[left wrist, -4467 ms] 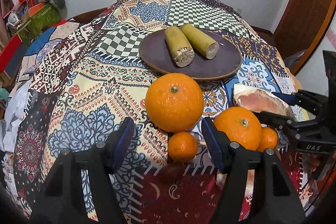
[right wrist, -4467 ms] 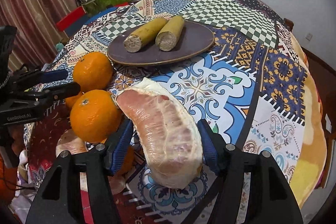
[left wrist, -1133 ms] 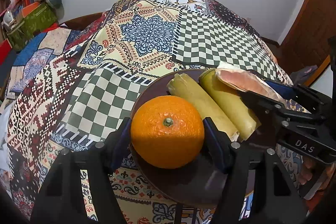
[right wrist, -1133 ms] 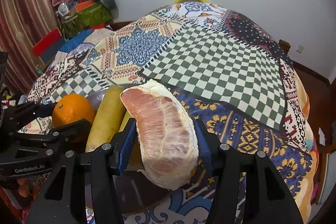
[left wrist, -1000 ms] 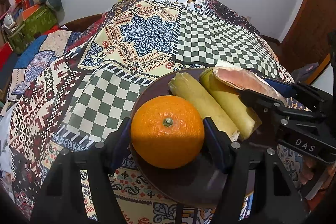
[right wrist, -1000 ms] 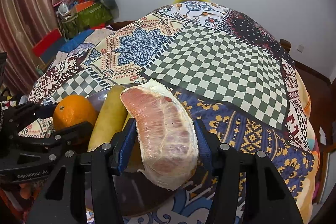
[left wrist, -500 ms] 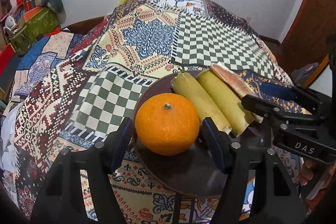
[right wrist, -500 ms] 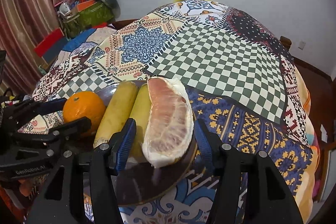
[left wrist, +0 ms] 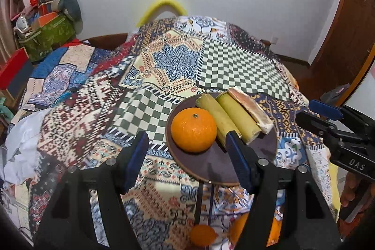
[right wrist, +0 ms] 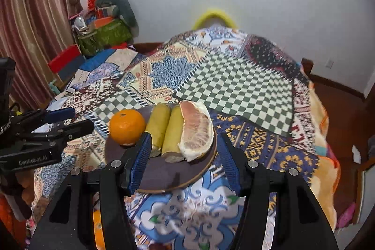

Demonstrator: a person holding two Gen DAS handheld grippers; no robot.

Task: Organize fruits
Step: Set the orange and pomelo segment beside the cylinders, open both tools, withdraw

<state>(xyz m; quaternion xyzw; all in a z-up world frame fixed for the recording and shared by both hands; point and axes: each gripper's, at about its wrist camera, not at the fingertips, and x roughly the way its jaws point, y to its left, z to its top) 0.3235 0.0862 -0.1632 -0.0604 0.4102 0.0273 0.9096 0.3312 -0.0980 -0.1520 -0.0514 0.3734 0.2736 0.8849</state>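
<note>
A dark brown plate (left wrist: 211, 170) (right wrist: 161, 177) lies on the patchwork cloth. On it rest a large orange (left wrist: 193, 129) (right wrist: 127, 126), two yellow-green cane pieces (left wrist: 230, 118) (right wrist: 167, 130) and a peeled pomelo wedge (left wrist: 252, 109) (right wrist: 195, 130). My left gripper (left wrist: 188, 161) is open and empty, raised just in front of the orange. My right gripper (right wrist: 184, 162) is open and empty, raised just in front of the pomelo wedge. Each gripper shows at the other view's edge.
Two more oranges (left wrist: 202, 234) (left wrist: 255, 230) lie on the cloth near the front edge, below the left gripper. White cloth (left wrist: 25, 139) lies at the left. Bags and boxes (right wrist: 103, 32) stand at the back left; a wooden door (left wrist: 346, 39) is at the right.
Both grippers opened, left the orange and the pomelo wedge on the plate, and pulled back and up. The wedge now leans against the right cane piece.
</note>
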